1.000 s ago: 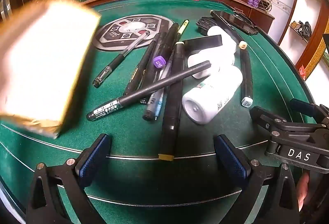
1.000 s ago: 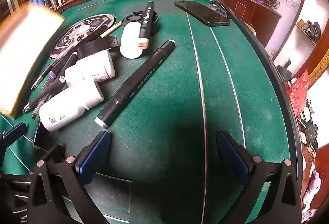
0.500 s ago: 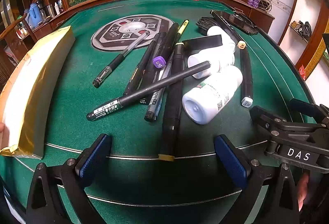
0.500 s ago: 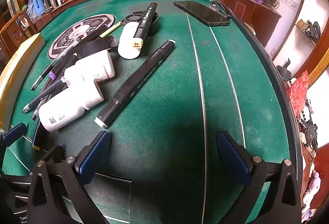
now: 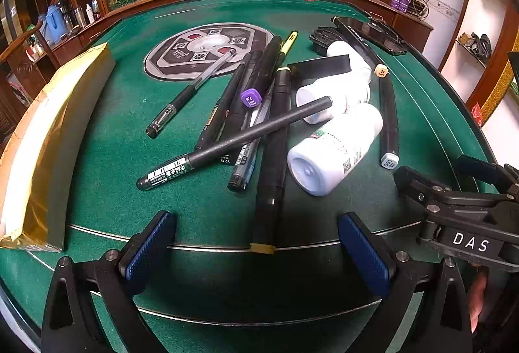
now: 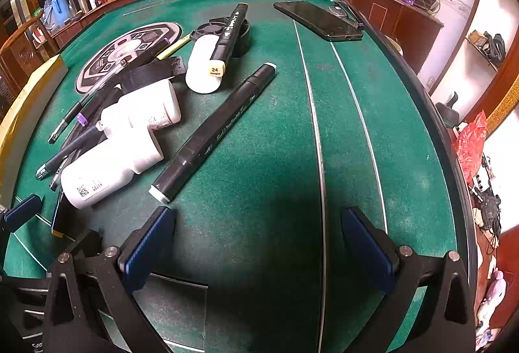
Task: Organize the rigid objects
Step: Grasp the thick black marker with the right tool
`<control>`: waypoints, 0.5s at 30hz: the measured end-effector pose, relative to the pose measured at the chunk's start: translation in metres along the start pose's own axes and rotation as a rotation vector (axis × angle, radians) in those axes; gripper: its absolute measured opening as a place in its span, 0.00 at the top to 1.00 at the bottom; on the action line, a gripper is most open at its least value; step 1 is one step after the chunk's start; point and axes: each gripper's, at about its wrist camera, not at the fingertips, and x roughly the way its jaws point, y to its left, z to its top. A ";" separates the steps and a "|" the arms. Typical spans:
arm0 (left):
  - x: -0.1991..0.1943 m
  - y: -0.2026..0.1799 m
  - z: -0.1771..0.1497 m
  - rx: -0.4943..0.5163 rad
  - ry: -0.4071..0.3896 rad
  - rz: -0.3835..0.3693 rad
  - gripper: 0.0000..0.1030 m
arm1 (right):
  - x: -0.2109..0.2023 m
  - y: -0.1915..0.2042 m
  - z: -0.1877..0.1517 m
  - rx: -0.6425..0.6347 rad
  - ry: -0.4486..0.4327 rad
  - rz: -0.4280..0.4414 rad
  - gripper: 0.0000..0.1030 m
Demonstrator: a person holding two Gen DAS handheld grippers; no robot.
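Green felt table, heaped pens and round white bottles: left gripper and right gripper both spread apart, empty; any nudge risks rolling bottles.

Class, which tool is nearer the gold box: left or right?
Left. The left tool has the gold box just beyond its left side; the right tool sits farther right, past the bottles.
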 end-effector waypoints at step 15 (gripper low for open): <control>0.001 -0.004 -0.003 -0.032 -0.003 0.017 0.01 | -0.001 0.001 -0.001 0.000 0.000 0.001 0.00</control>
